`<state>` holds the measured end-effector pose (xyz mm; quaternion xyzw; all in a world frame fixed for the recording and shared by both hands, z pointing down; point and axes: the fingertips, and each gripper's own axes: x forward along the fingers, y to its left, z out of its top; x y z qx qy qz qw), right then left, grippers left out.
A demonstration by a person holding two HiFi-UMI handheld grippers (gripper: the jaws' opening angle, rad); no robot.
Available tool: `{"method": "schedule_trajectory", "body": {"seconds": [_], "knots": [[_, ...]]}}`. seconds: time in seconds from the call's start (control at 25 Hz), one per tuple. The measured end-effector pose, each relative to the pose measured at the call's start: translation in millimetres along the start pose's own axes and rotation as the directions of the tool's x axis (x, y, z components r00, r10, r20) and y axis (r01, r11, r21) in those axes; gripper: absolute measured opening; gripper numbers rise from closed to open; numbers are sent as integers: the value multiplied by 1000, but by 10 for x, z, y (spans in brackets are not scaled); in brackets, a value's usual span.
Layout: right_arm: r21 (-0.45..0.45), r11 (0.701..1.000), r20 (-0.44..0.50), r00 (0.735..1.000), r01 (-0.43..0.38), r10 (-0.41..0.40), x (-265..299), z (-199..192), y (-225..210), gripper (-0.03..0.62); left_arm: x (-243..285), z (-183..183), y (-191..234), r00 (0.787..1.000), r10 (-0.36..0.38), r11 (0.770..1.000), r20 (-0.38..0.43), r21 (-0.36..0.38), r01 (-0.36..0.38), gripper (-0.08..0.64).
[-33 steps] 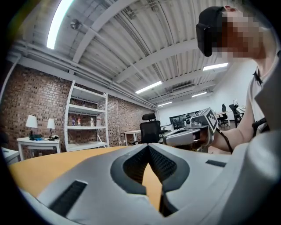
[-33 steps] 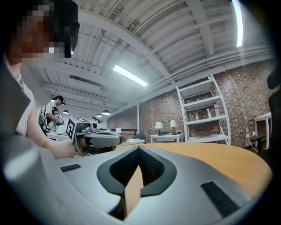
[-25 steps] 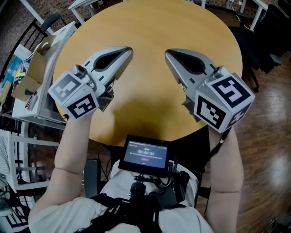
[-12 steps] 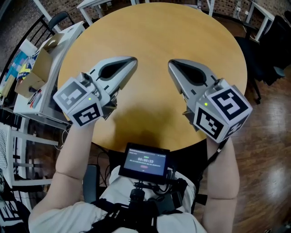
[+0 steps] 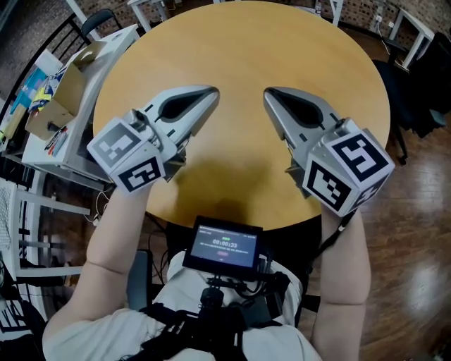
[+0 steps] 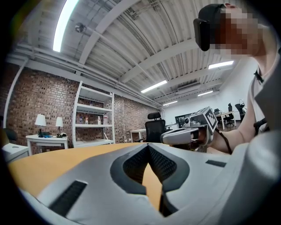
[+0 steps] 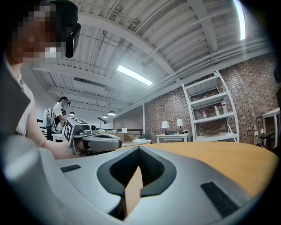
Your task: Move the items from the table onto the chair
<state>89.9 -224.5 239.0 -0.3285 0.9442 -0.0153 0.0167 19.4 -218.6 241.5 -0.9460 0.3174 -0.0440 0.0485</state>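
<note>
The round wooden table [image 5: 243,49] shows a bare top, with no loose item on it in any view. My left gripper [image 5: 211,92] hovers over the table's near half, its jaws shut with nothing between them. My right gripper [image 5: 270,93] hangs beside it, a hand's width to the right, also shut and empty. Both point away from me, tips slightly toward each other. In the left gripper view the closed jaws [image 6: 148,146] frame the tabletop and the right gripper [image 6: 189,134]. The right gripper view shows its closed jaws [image 7: 139,150] and the left gripper [image 7: 94,141].
A white side table [image 5: 77,151] with an open cardboard box [image 5: 60,95] stands left of the round table. A dark chair [image 5: 423,84] is at the right, another chair [image 5: 95,21] at the far left. A small screen [image 5: 224,245] hangs at my chest. White shelving [image 6: 94,116] lines the brick wall.
Both grippers keep nearly the same pose, shut and empty. The head view has shifted a little, so the table and side table sit slightly further right in the frame.
</note>
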Motion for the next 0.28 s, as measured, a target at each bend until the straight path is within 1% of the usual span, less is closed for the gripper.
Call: {"method": "schedule_trajectory", "body": {"seconds": [0.28], "knots": [[-3,1000,-2,1000,-17,17,90,-41,68,0,-55,-54,41,1000,6,1000,-1,2,-6,18]]}}
